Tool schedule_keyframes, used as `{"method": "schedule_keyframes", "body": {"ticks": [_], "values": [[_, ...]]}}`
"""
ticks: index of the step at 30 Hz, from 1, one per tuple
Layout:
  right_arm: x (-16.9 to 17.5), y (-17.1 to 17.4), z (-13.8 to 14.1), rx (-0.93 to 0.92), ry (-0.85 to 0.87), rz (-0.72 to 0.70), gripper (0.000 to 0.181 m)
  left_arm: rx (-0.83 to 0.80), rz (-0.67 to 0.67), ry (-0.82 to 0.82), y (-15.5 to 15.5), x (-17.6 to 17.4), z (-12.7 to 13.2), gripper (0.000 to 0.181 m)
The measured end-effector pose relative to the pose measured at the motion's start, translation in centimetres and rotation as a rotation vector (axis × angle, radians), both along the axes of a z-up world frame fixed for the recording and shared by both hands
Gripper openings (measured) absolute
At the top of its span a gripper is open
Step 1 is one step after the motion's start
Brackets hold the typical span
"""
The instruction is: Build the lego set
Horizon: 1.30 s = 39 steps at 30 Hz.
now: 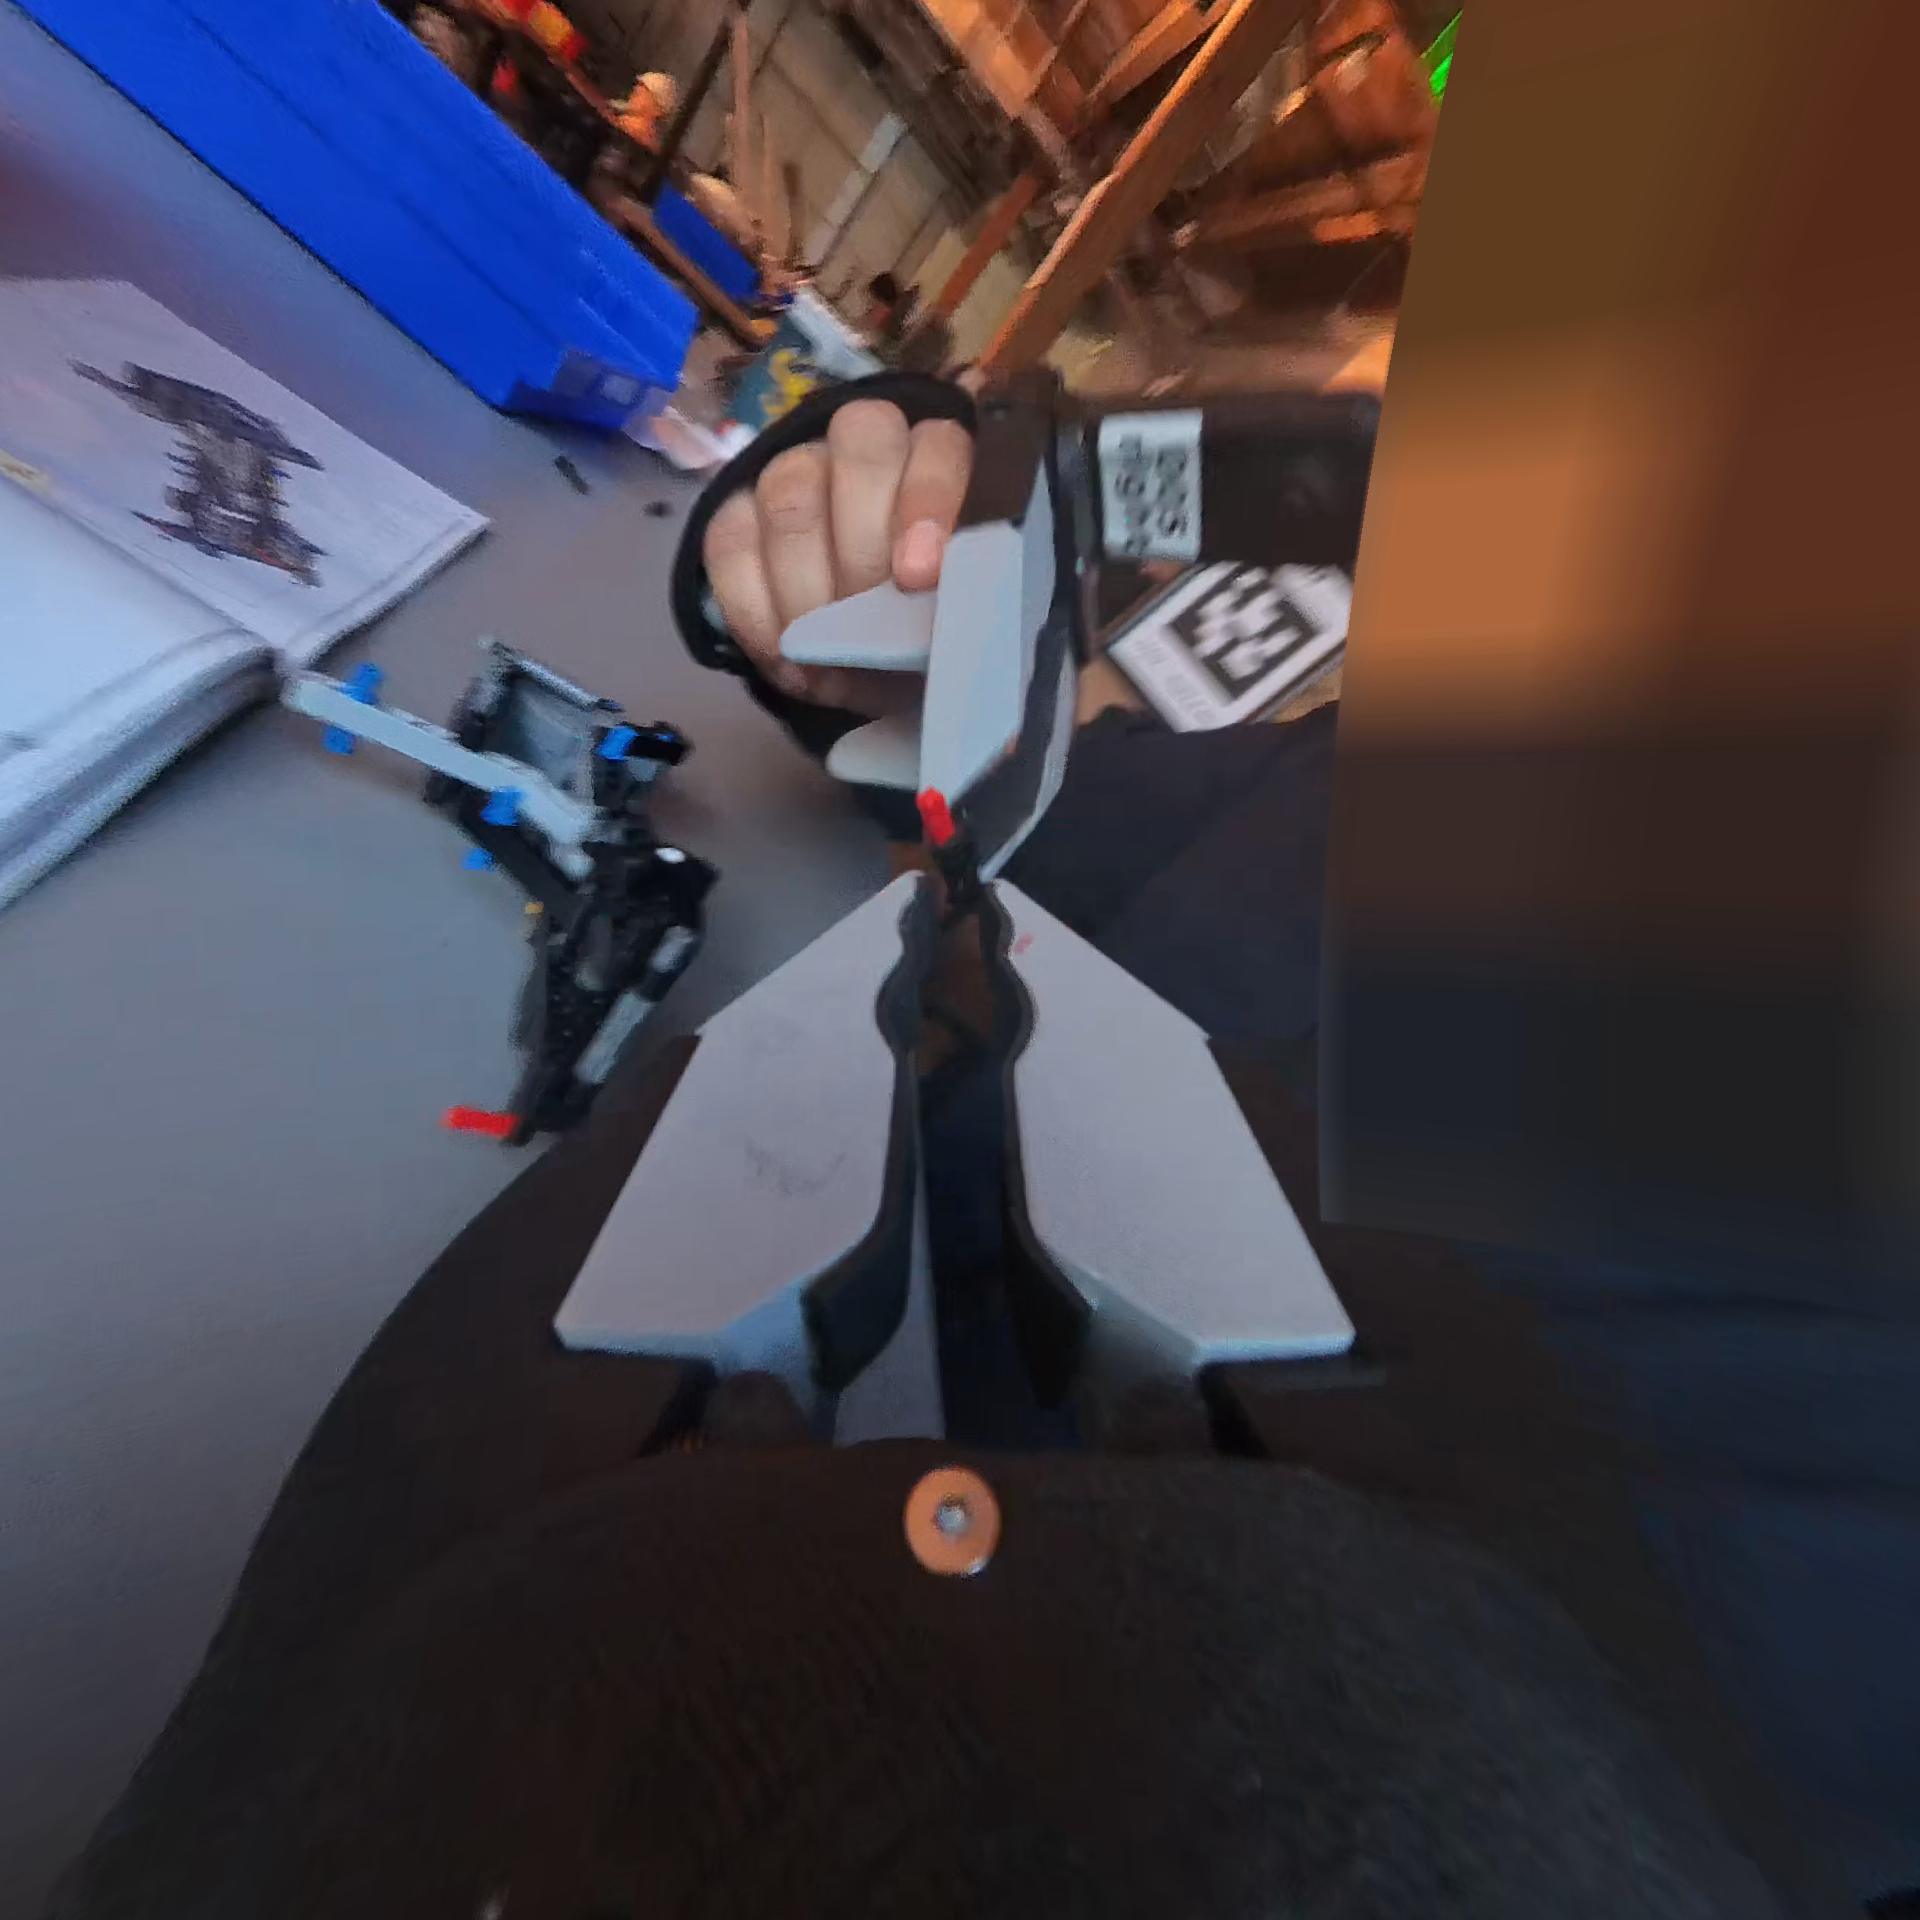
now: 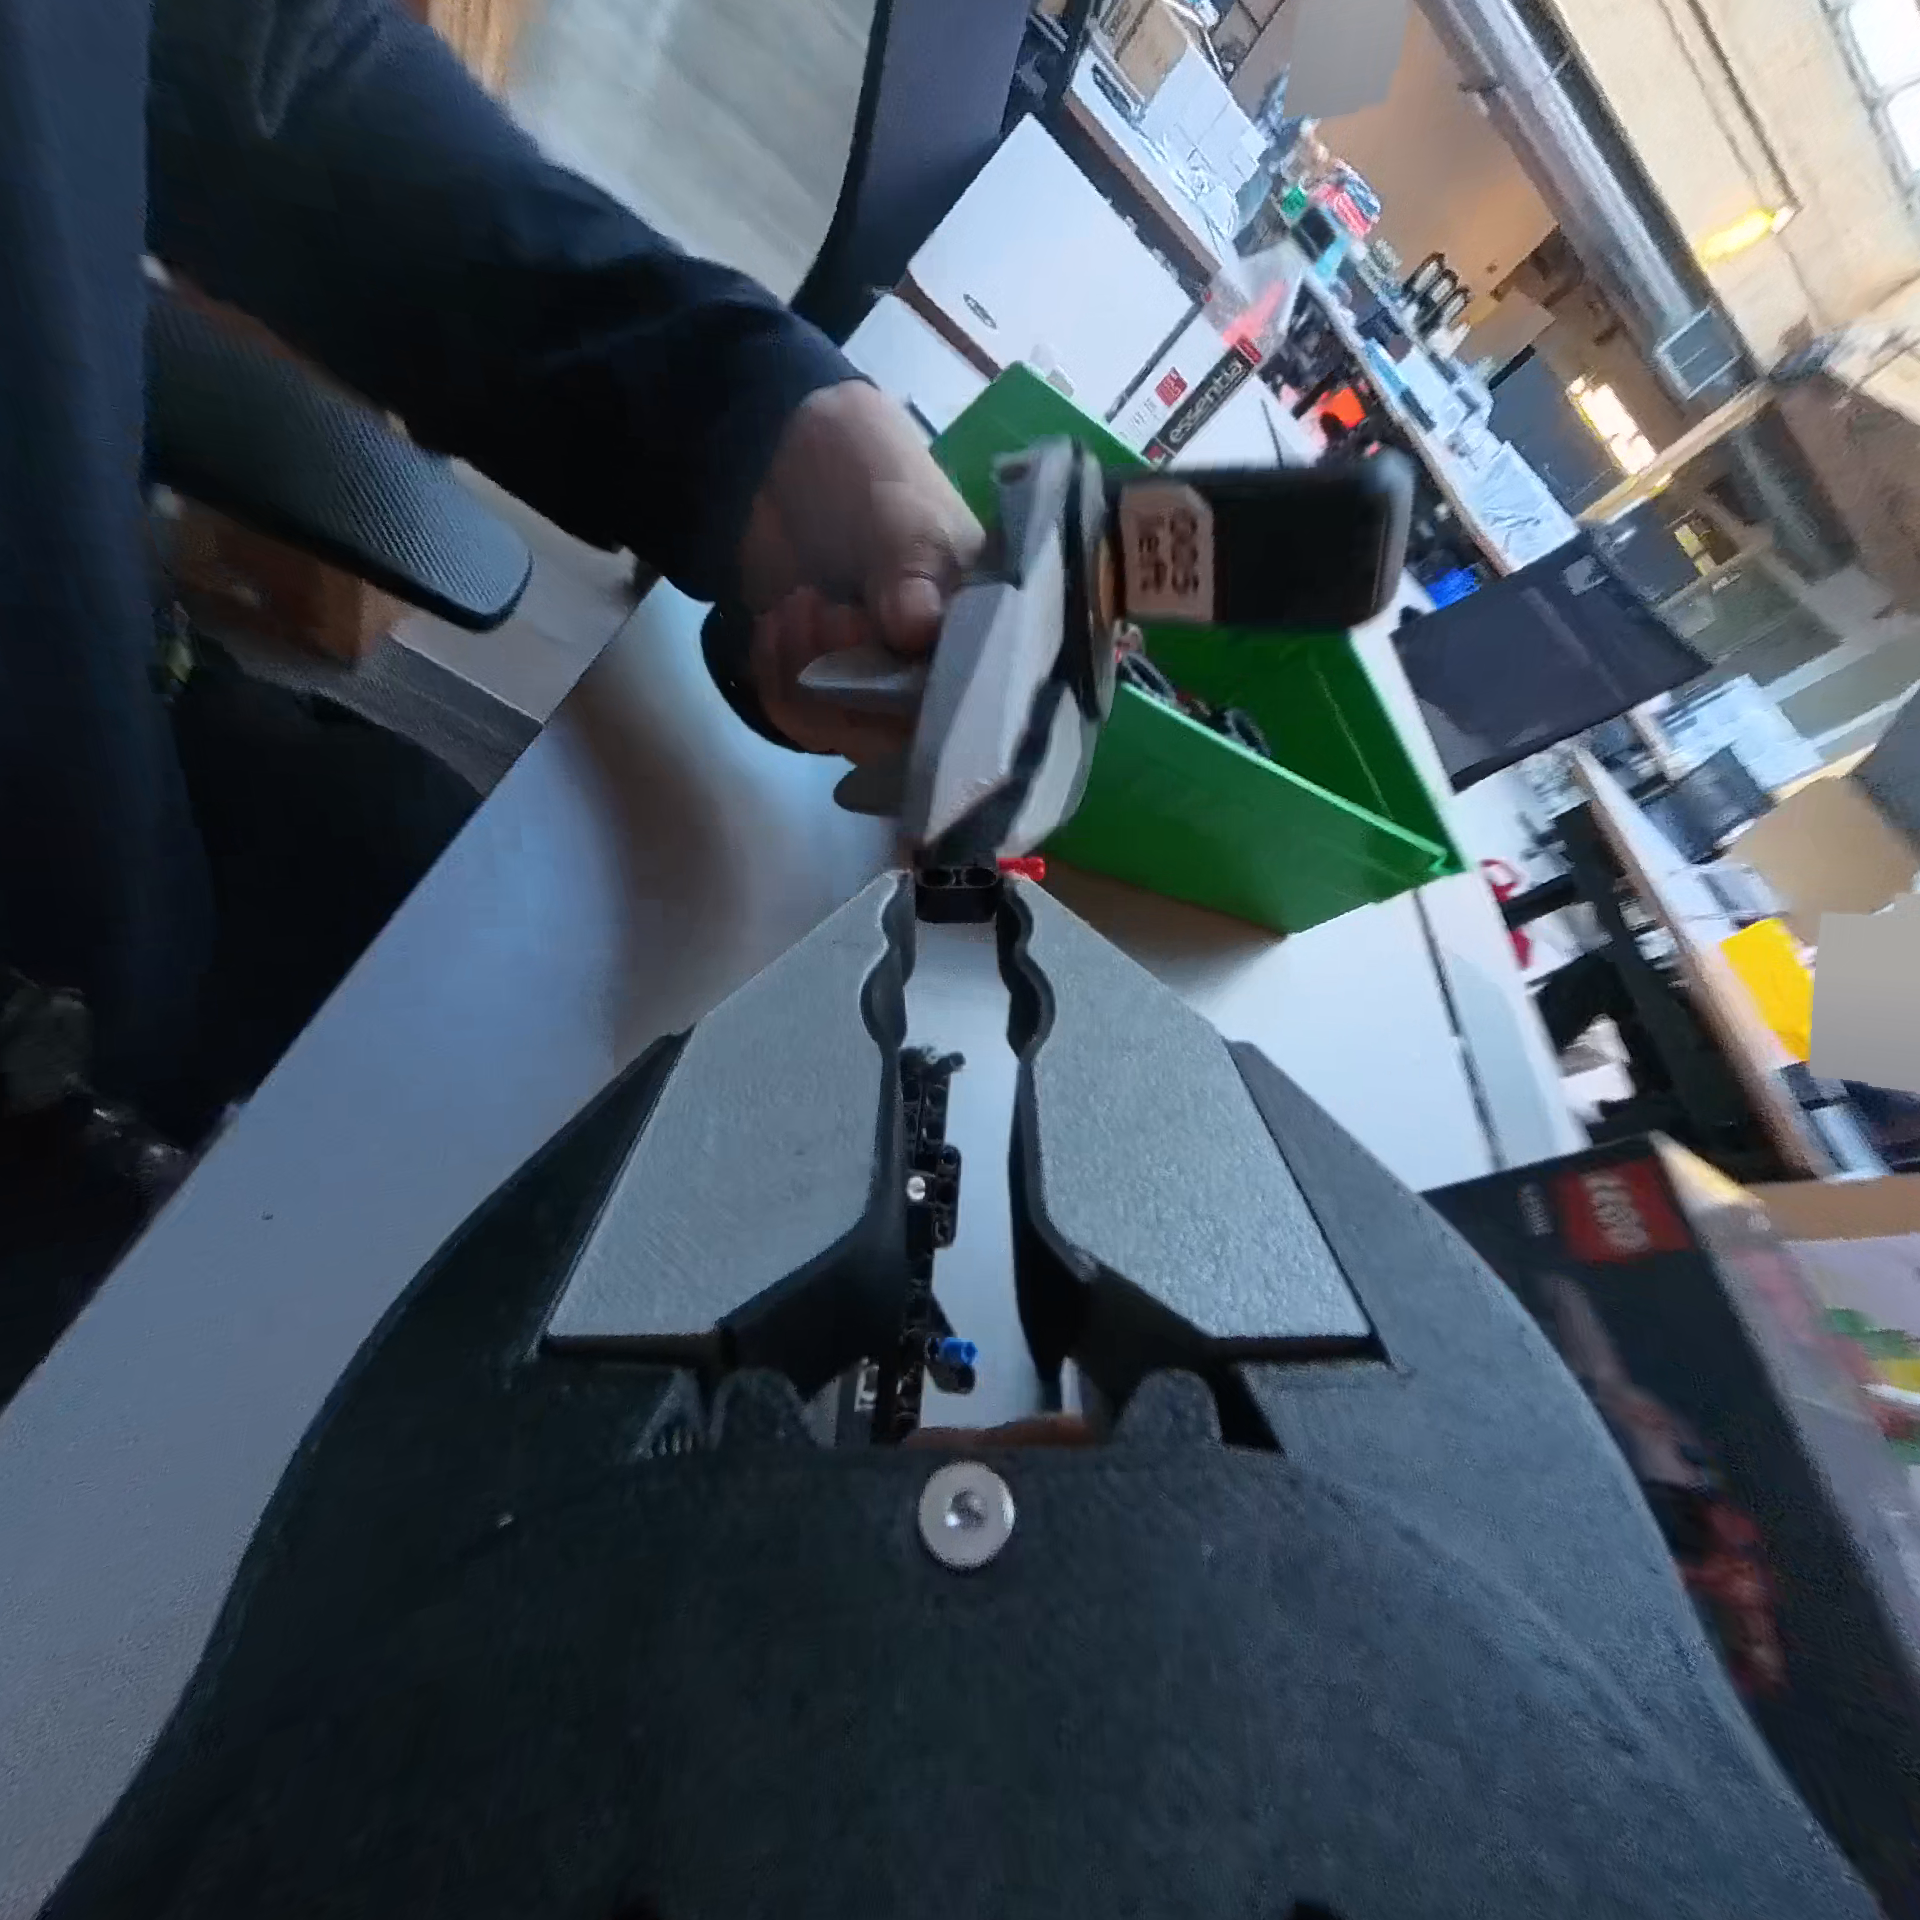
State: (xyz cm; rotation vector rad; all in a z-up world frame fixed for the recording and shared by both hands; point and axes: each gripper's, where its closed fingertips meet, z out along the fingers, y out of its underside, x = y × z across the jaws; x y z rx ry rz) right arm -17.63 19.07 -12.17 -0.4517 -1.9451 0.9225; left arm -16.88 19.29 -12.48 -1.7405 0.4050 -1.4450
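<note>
Above the counter (image 1: 208, 1039), the left gripper (image 1: 951, 883) and right gripper (image 2: 958, 891) meet tip to tip. Both sets of fingers are clamped on one small black piece (image 2: 956, 894) carrying a red pin (image 1: 935, 816). Beside them, the partly built lego model (image 1: 582, 862) lies on the counter near the open manual (image 1: 156, 540).

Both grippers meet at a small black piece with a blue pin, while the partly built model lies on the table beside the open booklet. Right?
The pin at the small black piece is red, not blue; the right wrist view shows it. The left gripper and right gripper do meet there, and the partly built model lies beside the open booklet.
</note>
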Motion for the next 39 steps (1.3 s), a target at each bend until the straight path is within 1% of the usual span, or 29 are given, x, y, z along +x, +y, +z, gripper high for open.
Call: {"method": "schedule_keyframes", "body": {"ticks": [1,2,4,5,6,8,11,12,19,21,24,26,30,32,35,39], "values": [[-0.1,0.5,0.0,-0.06,-0.024,0.003,0.012,0.036,0.044,0.087,0.3,-0.4,-0.5,0.011],[-0.2,1.1,-0.1,-0.119,-0.045,0.004,0.012,0.077,0.093,0.185,0.5,-0.9,-1.2,0.017],[-0.3,2.2,-0.8,-0.217,-0.105,-0.004,0.012,0.16,0.195,0.388,1.3,-2.0,-2.8,0.021],[-0.3,2.3,-1.1,-0.251,-0.121,0.016,0.012,0.198,0.22,0.456,1.6,-2.2,-3.4,0.024],[-0.3,2.5,-1.4,-0.268,-0.117,0.028,0.012,0.222,0.228,0.501,1.8,-2.1,-3.9,0.024],[-0.8,3.0,-2.4,-0.258,-0.139,-0.006,0.012,0.231,0.21,0.55,2.1,-1.7,-4.9,0.025],[-1.0,2.9,-2.9,-0.245,-0.173,-0.015,0.012,0.235,0.194,0.562,2.8,-1.2,-5.8,0.019],[-1.1,2.8,-2.9,-0.243,-0.173,-0.01,0.012,0.228,0.189,0.565,3.0,-1.1,-6.0,0.013],[-1.3,2.9,-4.2,-0.209,-0.276,-0.015,0.012,0.272,0.186,0.603,3.7,-1.0,-6.1,0.014],[-1.3,3.0,-4.1,-0.219,-0.279,-0.011,0.012,0.27,0.19,0.601,3.7,-1.1,-6.0,0.014],[-1.2,2.9,-3.0,-0.232,-0.226,0.004,0.012,0.303,0.244,0.575,3.7,-1.5,-5.2,0.02],[-1.1,2.9,-2.8,-0.246,-0.227,0.01,0.012,0.357,0.28,0.57,3.4,-1.6,-4.3,0.019],[-0.7,2.7,-2.3,-0.335,-0.252,0.029,0.012,0.527,0.36,0.653,3.3,-1.7,-2.8,0.019],[-0.6,2.7,-1.9,-0.368,-0.253,0.033,0.012,0.581,0.359,0.687,2.9,-1.1,-2.4,0.018],[-0.3,2.5,-1.4,-0.341,-0.17,0.069,0.012,0.575,0.365,0.687,2.8,-0.6,-2.0,0.015],[-0.2,2.4,-1.1,-0.314,-0.102,0.083,0.012,0.548,0.388,0.617,2.8,-0.7,-1.1,0.015]]}}
